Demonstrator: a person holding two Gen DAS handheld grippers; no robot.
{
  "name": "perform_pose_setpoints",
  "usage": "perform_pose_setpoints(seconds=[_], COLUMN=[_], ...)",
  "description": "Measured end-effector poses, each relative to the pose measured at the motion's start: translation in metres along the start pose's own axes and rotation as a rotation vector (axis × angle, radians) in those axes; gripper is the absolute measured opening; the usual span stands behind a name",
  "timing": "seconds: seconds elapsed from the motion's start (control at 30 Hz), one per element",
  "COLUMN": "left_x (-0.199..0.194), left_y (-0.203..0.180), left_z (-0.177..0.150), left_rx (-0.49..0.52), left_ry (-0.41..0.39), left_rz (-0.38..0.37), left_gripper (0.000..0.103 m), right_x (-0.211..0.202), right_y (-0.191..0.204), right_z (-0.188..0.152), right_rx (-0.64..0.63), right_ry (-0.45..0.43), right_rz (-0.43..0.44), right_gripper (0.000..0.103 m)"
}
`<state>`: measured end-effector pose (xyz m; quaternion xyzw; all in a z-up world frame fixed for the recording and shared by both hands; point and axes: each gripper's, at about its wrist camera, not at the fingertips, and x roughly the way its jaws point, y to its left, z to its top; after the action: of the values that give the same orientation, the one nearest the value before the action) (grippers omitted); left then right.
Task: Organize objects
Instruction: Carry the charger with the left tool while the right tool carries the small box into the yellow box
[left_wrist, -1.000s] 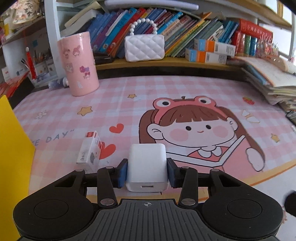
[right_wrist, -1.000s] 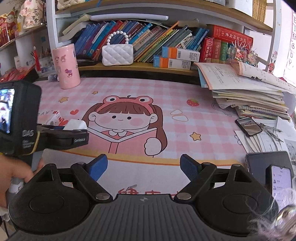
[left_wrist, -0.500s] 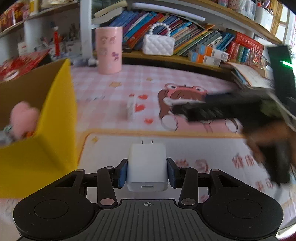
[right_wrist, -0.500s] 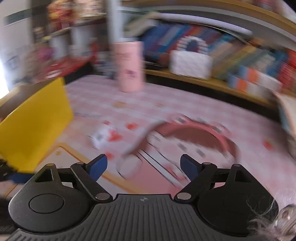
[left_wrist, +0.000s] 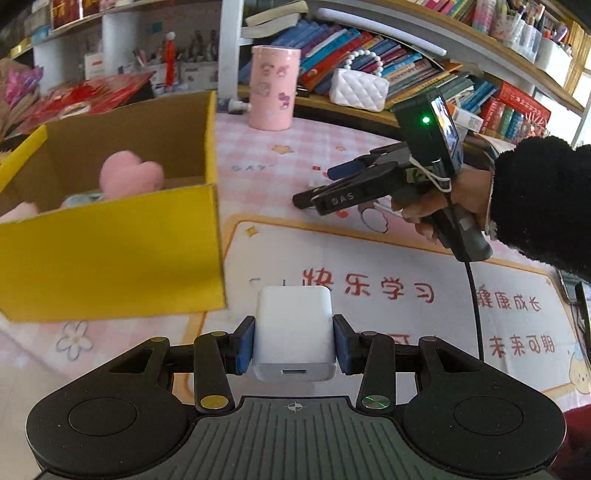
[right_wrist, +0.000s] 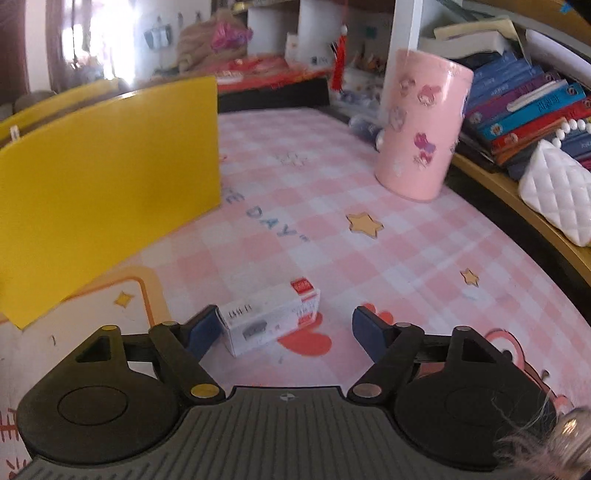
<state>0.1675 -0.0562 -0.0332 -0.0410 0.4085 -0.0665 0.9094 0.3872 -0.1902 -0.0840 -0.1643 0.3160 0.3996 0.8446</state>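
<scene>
The left hand-held gripper (left_wrist: 294, 341), pinching the white charger (left_wrist: 293, 334), has swung from mid-bench to just beside the yellow box (left_wrist: 110, 254) (a pink plush already inside), so a drop looks next. The right hand-held gripper (right_wrist: 282, 328) now straddles the small carton (right_wrist: 271, 319), jaws closing, one pad apart.

Yellow box (left_wrist: 110, 258) wall blocks the left, pink canister (right_wrist: 421, 125) behind, mat (right_wrist: 332, 229) between open.

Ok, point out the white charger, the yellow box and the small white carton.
white charger (left_wrist: 293, 328), left wrist view, middle of its top face
yellow box (left_wrist: 110, 258), left wrist view, near outer wall
small white carton (right_wrist: 269, 319), right wrist view, long side face
</scene>
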Motion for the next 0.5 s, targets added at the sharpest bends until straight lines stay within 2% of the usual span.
perform_pose_setpoints(seconds=[0.03,0.07,0.33,0.5], left_x=[-0.002,-0.003,-0.01,-0.018], left_y=[0.002,0.004,0.015,0.023], left_z=[-0.002,-0.003,-0.009,-0.015], left_rx=[-0.005,-0.01,-0.011,-0.015], left_ry=[0.001,0.001,-0.018,-0.038], left_rz=[0.003,0.006,-0.017,-0.048], left_gripper=[0.041,0.041,0.041,0.041], right_x=[-0.001,-0.002,-0.039,-0.075], right_y=[0.0,-0.001,0.023,0.052], right_z=[-0.001,-0.001,-0.009,-0.017], right_rx=[0.016,0.035,0.127,0.193], right_ry=[-0.004,-0.007,-0.066,-0.088], right_rz=[0.02,0.033,-0.052,-0.147], right_gripper=[0.054,0.051,0.05,0.05])
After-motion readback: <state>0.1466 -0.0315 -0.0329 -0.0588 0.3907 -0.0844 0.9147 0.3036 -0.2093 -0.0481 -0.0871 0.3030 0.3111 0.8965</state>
